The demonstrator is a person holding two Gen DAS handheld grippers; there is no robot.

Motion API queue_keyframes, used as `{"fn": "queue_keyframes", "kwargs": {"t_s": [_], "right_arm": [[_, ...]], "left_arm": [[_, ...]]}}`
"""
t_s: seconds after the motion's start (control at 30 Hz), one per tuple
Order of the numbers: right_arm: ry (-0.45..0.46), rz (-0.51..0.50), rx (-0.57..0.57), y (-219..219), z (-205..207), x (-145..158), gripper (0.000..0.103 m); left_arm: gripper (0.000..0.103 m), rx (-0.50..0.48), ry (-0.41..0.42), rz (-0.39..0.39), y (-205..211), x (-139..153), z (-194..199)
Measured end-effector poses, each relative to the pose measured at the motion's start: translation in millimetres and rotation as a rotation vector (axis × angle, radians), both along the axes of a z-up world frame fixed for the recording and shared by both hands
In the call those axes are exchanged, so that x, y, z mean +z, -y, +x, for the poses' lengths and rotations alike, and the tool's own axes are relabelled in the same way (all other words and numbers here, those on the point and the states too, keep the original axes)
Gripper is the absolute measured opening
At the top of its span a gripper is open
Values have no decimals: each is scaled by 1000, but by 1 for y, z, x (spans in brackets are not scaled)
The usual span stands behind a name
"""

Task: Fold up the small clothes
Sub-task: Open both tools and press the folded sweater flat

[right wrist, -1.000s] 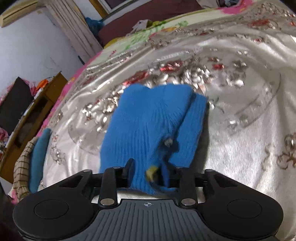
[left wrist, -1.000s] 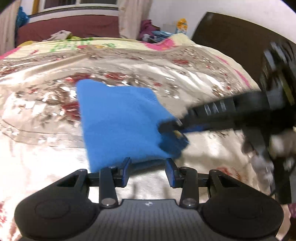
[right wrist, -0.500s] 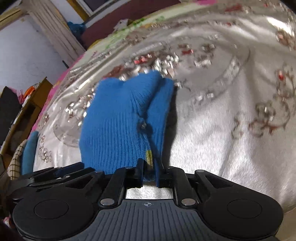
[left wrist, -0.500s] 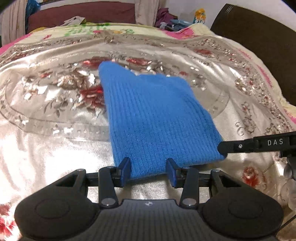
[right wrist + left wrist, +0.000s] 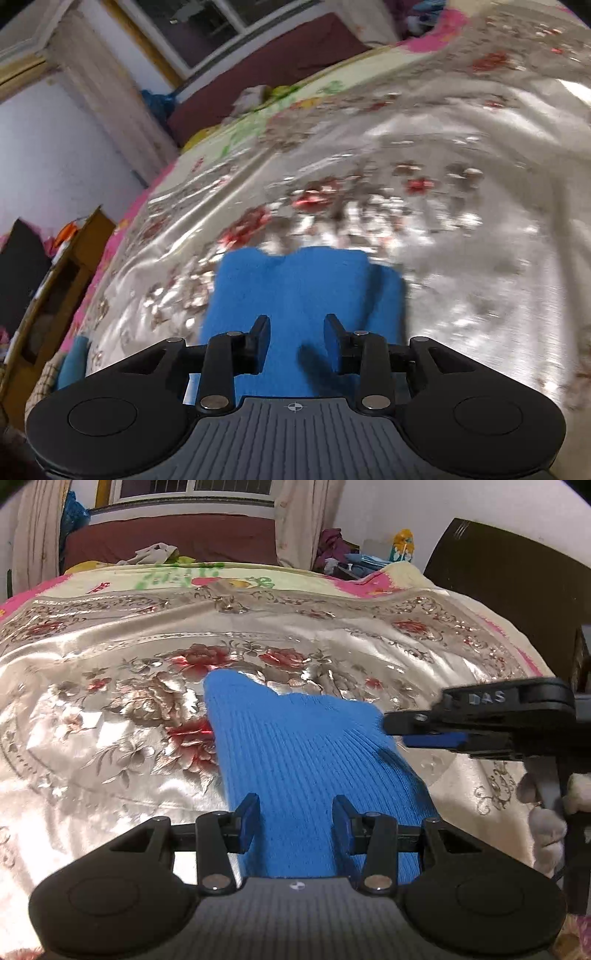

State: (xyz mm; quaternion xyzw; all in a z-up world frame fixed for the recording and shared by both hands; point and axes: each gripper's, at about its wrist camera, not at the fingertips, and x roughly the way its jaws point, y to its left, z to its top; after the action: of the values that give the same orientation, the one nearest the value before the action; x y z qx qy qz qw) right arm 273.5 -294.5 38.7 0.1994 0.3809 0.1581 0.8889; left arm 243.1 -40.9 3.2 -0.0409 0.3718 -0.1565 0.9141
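Item: blue knit garment [image 5: 314, 760], folded flat on bed cover [image 5: 110, 657] for smoothing; left tool [image 5: 293, 821] released above it; right tool [image 5: 295, 341] just opening, nothing gripped.

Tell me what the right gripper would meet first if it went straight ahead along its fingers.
Most likely the blue knit garment: it lies on the bedspread directly ahead of the right gripper, whose jaws stand open. How near is unclear.
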Motion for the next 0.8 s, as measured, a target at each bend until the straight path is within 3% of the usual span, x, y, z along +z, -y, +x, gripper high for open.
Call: {"fn": "queue_keyframes", "kwargs": {"t_s": [0.13, 0.27, 0.33, 0.53, 0.7, 0.8], "right_arm": [[15, -83, 60, -21, 4, -9, 32], [-36, -180, 25, -15, 12, -29, 11], [-64, -161, -8, -3, 11, -36, 8], [-56, -210, -53, 3, 2, -42, 8], [-55, -211, -73, 2, -6, -29, 9], [-17, -233, -64, -2, -25, -14, 21]], "left_arm": [[47, -17, -15, 9, 10, -9, 5], [47, -21, -33, 3, 12, -16, 4], [48, -31, -45, -10, 12, -17, 2], [48, -32, -65, -25, 11, -15, -5], [48, 0, -106, 14, 7, -17, -12], [48, 13, -118, 26, 5, -18, -18]]}}
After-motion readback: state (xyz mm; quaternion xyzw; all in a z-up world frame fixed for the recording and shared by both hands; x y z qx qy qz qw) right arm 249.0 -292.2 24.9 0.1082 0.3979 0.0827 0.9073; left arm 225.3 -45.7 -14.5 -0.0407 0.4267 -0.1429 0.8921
